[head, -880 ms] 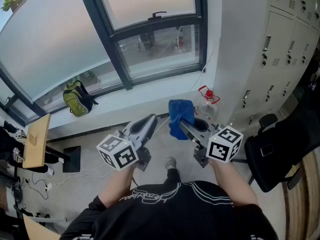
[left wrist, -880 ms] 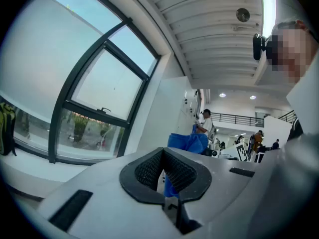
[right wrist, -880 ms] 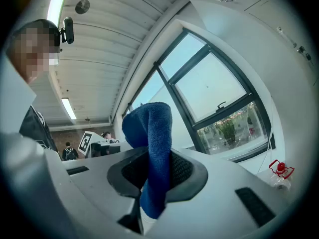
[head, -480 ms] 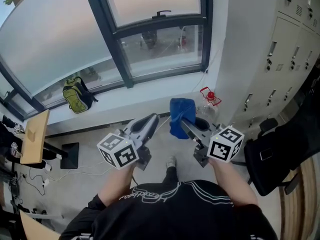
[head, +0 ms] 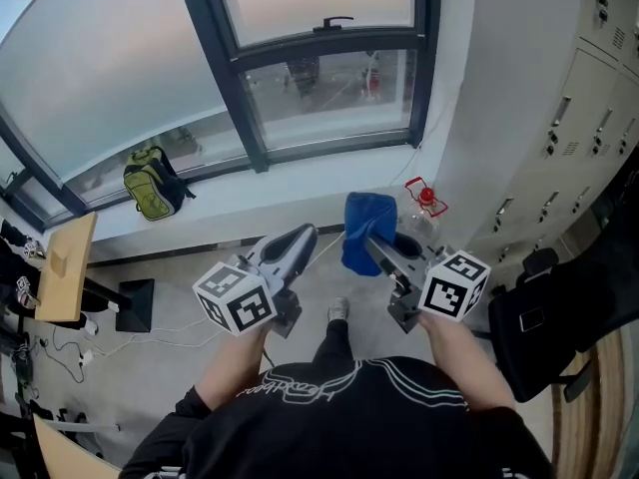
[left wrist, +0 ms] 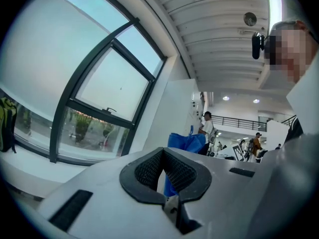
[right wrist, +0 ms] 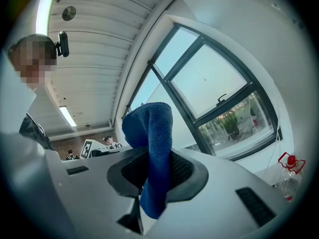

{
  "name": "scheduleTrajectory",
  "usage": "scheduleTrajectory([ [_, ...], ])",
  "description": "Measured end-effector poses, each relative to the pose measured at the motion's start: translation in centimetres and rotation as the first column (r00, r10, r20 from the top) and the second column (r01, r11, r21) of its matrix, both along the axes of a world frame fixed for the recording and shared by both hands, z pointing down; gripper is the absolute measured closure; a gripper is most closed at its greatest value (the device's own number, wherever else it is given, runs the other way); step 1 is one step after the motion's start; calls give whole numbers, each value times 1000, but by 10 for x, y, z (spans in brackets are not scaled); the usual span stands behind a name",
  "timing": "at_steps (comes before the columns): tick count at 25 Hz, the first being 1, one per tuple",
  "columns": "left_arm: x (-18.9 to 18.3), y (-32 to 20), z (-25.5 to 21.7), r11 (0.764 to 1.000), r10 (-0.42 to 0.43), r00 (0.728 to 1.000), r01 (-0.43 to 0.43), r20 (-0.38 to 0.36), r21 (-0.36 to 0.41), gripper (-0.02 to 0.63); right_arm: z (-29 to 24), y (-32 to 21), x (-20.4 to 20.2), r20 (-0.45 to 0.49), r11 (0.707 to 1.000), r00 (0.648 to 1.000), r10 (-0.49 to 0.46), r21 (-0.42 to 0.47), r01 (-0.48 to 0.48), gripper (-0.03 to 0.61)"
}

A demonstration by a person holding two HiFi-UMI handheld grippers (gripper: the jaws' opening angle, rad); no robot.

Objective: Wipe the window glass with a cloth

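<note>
Right gripper (head: 371, 247): jaws pinching blue cloth (head: 364, 216), its bulk bunched past the tips, likely as a wiping pad.
Left gripper (head: 300, 238): jaws pressed together, empty, held alongside.
Glass (head: 329, 88): well ahead, untouched by the cloth.

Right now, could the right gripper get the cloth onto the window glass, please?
Probably, with a step forward. The right gripper is shut on the cloth, and nothing stands between it and the window glass; only the white sill lies below. Cloth and glass are apart.
</note>
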State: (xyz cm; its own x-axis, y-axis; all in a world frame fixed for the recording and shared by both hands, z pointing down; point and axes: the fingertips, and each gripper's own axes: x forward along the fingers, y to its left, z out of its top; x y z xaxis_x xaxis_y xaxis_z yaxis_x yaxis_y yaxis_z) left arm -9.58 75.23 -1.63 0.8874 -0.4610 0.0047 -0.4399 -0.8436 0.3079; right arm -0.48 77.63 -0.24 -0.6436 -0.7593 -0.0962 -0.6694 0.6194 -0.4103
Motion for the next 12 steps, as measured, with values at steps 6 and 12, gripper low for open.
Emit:
scheduleTrajectory([
  [6, -7, -67, 22, 1000, -24, 999, 24, -21, 5, 607, 23, -69, -2, -23, 1000, 1000, -14, 1, 14, 514],
  [12, -25, -198, 67, 997, -73, 997, 72, -31, -36, 607, 70, -196, -16, -15, 998, 999, -42, -45, 41, 514],
])
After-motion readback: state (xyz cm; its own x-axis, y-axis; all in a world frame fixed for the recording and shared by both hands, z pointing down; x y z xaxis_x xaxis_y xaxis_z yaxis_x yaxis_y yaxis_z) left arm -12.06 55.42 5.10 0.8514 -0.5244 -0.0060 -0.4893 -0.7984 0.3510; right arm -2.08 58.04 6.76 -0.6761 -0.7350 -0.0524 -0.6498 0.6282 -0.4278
